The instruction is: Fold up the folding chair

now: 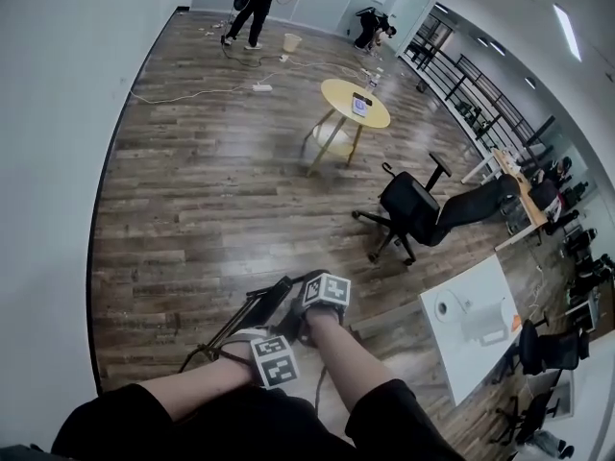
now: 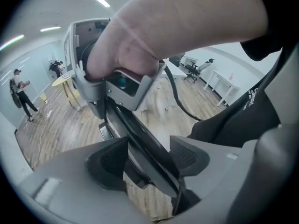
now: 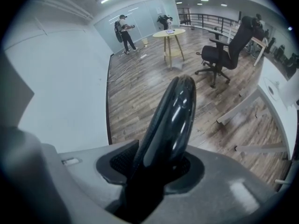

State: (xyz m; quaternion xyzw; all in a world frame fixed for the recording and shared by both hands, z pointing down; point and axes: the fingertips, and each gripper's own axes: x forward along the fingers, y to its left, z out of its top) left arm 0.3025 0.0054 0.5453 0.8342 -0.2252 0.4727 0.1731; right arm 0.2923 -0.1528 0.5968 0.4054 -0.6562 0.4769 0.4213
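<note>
Two tools at folding chair (image 1: 252,307): right tool (image 3: 156,164) pinching its glossy black rounded edge, left tool (image 2: 148,157) spread, black bar of folding chair between pads. Folding chair low on wood floor (image 1: 192,209), near side; office chair (image 1: 413,209) farther right.

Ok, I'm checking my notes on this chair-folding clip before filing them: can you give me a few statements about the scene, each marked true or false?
1. The right gripper has its jaws clamped on a glossy black part of the folding chair. True.
2. The left gripper is shut with nothing between its jaws. False: the jaws stand apart, with the chair's black bar running between them.
3. A round yellow table stands on the wood floor. True.
4. The office chair is white. False: it is black.
</note>
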